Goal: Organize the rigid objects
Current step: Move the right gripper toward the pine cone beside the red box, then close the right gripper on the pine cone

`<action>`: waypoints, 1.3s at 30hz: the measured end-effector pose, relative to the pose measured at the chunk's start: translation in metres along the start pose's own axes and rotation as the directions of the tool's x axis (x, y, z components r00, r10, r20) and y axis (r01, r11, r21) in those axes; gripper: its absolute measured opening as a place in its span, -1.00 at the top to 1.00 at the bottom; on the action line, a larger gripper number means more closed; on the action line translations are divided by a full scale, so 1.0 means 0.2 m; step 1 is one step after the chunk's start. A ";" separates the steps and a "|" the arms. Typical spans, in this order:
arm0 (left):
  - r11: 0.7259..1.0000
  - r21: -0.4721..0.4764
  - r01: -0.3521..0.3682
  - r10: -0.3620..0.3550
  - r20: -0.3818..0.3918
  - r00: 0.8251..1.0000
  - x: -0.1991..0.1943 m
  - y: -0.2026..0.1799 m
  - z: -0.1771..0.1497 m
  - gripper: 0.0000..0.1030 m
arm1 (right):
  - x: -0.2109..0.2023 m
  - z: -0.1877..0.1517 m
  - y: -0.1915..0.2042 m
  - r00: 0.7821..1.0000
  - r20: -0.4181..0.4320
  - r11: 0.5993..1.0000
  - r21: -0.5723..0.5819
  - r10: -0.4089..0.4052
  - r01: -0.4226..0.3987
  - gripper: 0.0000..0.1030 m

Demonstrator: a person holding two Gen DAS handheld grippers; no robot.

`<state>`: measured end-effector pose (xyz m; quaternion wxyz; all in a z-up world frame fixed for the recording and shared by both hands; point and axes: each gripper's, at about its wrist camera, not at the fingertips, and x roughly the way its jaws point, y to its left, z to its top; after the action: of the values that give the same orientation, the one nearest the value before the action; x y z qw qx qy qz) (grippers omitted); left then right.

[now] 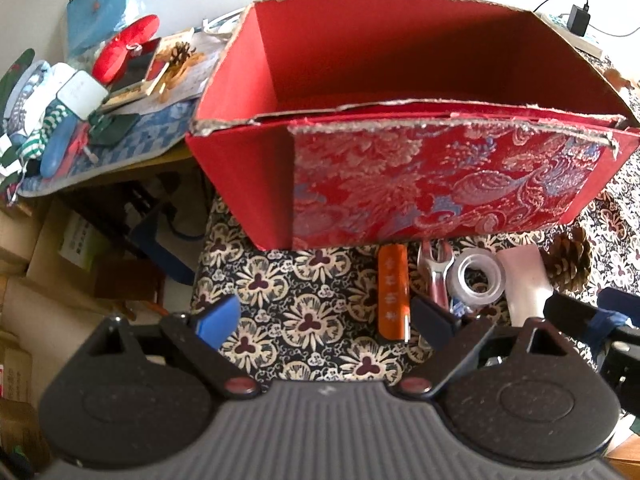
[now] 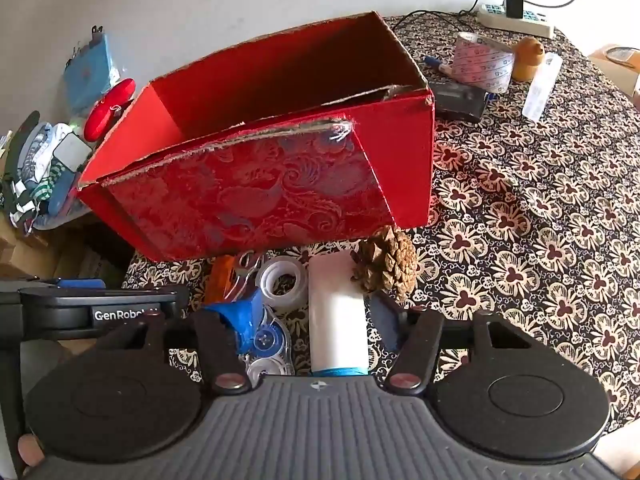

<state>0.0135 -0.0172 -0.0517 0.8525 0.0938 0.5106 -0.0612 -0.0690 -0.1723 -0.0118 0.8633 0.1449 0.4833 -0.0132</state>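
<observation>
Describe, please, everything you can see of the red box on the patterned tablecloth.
The red box is an open-topped rectangular carton, apparently cardboard. Its front is covered in red brocade with silver and blue floral scrolls; the side panels and inner walls are plain red. The top edges are torn and frayed, showing grey board. What shows of its inside looks empty. It stands upright on the tablecloth, near the table's left edge. A pinecone lies against its lower front corner, and other small items lie just before it.

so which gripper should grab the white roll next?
Right. The white roll already lies between the open right gripper fingers; the left gripper is open over bare cloth beside the orange stick.
</observation>
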 end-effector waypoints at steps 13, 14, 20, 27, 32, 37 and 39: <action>0.999 0.044 0.020 -0.020 -0.008 1.000 0.00 -0.09 -0.01 -0.79 | -0.03 -0.03 -0.11 1.000 -0.017 0.996 0.093 0.011 -0.009 0.43; 0.999 0.049 0.022 -0.021 -0.010 1.000 0.00 -0.10 -0.02 -0.79 | -0.03 -0.04 -0.12 1.000 -0.018 0.995 0.100 0.010 -0.008 0.44; 0.997 0.068 0.028 -0.026 -0.022 0.999 0.01 -0.14 -0.03 -0.79 | -0.04 -0.06 -0.15 0.999 0.039 0.993 0.112 0.029 -0.033 0.48; 0.997 0.073 0.025 -0.023 -0.024 0.999 0.01 -0.16 -0.03 -0.79 | -0.02 -0.05 -0.17 0.996 0.088 0.996 0.091 0.016 -0.024 0.49; 0.997 0.069 0.020 -0.019 -0.025 1.000 0.01 -0.16 -0.02 -0.79 | -0.01 -0.05 -0.17 0.994 0.106 0.994 0.098 0.035 -0.046 0.50; 0.997 0.069 0.040 -0.039 -0.015 0.999 0.00 -0.16 -0.01 -0.79 | 0.00 -0.03 -0.19 0.992 0.109 0.991 0.109 0.066 -0.078 0.51; 0.994 0.072 0.079 -0.080 0.008 0.997 -0.02 -0.15 -0.01 -0.79 | -0.01 -0.02 -0.21 0.990 0.116 0.987 0.127 0.086 -0.100 0.51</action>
<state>0.0039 -0.0468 -0.0527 0.8481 0.1036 0.5070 -0.1137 -0.0792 -0.2126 -0.0226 0.8767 0.2236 0.4257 -0.0129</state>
